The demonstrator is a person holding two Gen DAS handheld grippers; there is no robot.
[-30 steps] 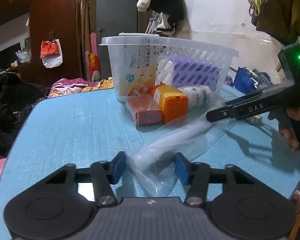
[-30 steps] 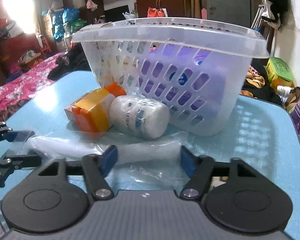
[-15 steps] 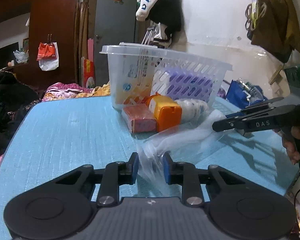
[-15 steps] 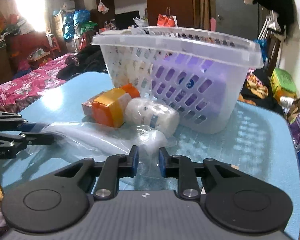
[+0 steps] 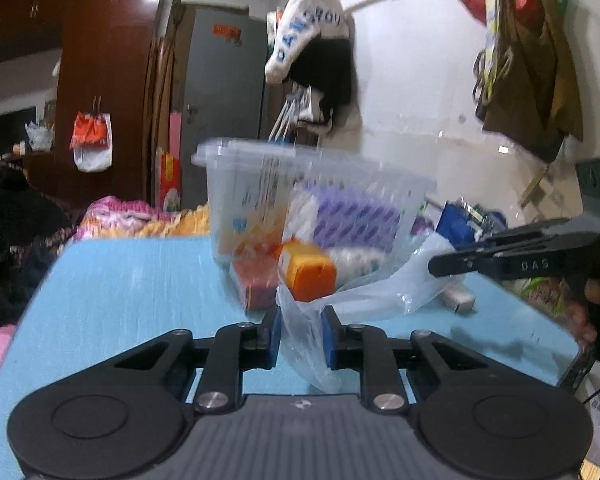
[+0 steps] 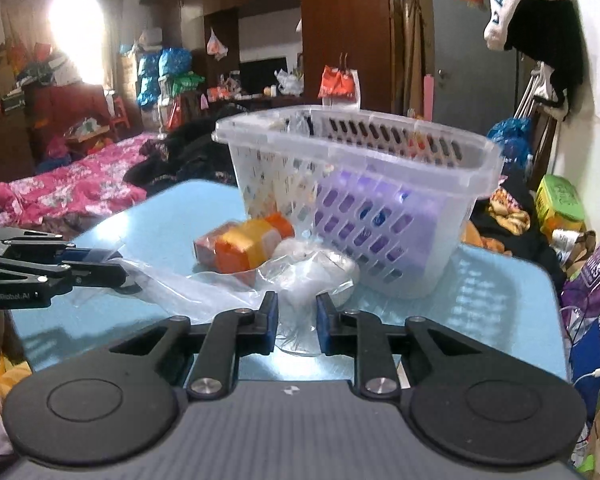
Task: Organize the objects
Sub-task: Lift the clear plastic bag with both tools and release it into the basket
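Observation:
A clear plastic bag (image 5: pixel 371 288) is stretched between both grippers and hangs just above the blue table (image 5: pixel 140 280). My left gripper (image 5: pixel 301 330) is shut on one edge of the plastic bag. My right gripper (image 6: pixel 296 322) is shut on the other edge of the plastic bag (image 6: pixel 204 292). Each gripper also shows in the other's view: the right gripper (image 5: pixel 443 266) at the right, the left gripper (image 6: pixel 124 276) at the left. Behind the bag lie an orange box (image 5: pixel 309 274), a red packet (image 5: pixel 256 280) and a white bottle (image 6: pixel 327 268) on its side.
A translucent slotted basket (image 6: pixel 379 160) stands at the far side of the table with purple and orange packs inside. Bags and clutter crowd the floor past the table's right edge (image 6: pixel 559 280). A bed with a pink cover (image 6: pixel 68 192) lies beyond the left edge.
Both grippers went from open around the flat bag to shut on it. They then rose, lifting the bag's edges off the table.

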